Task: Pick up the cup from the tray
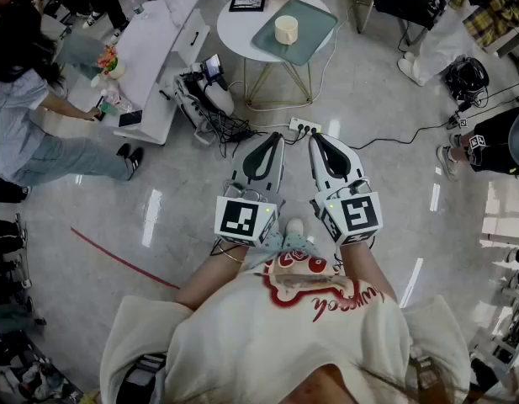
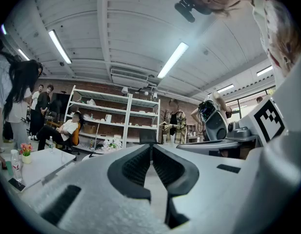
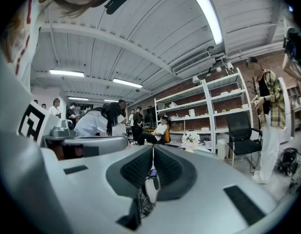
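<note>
— Shirt (image 1: 267, 335) is filling the near edge of the head view, and both tongs are reaching out just past it. How are they standing?

— Left tongs (image 1: 273, 138) are sitting with their jaws pressed together, nothing between them. Right tongs (image 1: 319, 138) are doing the same: jaws together, empty.

— Where are they pointing?

— Both are pointing toward the tabletop (image 1: 235, 29), side by side, hanging over the floor (image 1: 158, 167) well short of it.

— And the cup?

— Cup (image 1: 286, 29) is standing upright near the tabletop's middle, on the tray (image 1: 316, 22). That tray is lying across the tabletop's right half. Both tongs are hanging well apart from the cup.

— What is lying in between?

— Power strip (image 1: 305, 127) is lying on the floor between the tabletop and the tongs, just ahead of their tips, with cables (image 1: 394, 133) running off it.
</note>
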{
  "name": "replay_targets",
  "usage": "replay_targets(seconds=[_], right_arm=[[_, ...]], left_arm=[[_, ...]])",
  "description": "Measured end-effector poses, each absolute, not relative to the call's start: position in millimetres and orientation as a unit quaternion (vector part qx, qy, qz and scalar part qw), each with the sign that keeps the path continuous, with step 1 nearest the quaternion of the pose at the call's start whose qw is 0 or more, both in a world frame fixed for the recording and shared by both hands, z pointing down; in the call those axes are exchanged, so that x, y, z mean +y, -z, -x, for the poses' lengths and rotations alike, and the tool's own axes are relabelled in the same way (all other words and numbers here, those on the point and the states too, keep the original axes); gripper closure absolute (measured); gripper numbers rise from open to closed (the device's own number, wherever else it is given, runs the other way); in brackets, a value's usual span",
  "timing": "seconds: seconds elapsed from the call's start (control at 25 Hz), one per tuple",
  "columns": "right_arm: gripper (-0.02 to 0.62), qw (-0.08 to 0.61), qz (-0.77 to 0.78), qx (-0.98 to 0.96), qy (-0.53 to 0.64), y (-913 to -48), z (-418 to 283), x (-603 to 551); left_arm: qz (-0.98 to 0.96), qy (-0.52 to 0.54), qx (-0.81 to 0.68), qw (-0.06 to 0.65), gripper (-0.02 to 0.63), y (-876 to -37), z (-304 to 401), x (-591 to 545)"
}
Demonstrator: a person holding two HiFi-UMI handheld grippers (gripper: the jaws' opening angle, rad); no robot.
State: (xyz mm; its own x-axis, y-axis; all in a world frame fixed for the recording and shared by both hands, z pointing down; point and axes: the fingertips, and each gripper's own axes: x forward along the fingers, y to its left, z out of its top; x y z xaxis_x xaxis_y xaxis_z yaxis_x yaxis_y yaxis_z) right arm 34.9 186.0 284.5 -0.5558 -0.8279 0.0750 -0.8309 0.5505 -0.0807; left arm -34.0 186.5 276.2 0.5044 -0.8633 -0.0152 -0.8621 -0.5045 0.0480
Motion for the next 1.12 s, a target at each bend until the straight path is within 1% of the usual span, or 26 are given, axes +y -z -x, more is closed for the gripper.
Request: replay_targets(seconds=[0.48, 0.72, 1.12], right_arm=[[0.568, 0.015, -0.473, -0.879, -0.056, -283.3, -35.2, 177.8], [0.567, -0.011, -0.48, -0.875, -0.061, -279.1, -40.6, 177.7], [0.568, 0.003, -0.483, -0.873, -0.071, -280.5, -56.1, 173.8]], left_arm=[[-0.869, 0.02, -0.494, 0.019, 0.58, -274.3, 32.0, 178.0], [-0.867, 0.019, -0.498, 0.018, 0.58, -275.0, 33.4, 178.8], [-0.868, 0.014, -0.496, 0.014, 0.58, -270.3, 8.2, 176.5]])
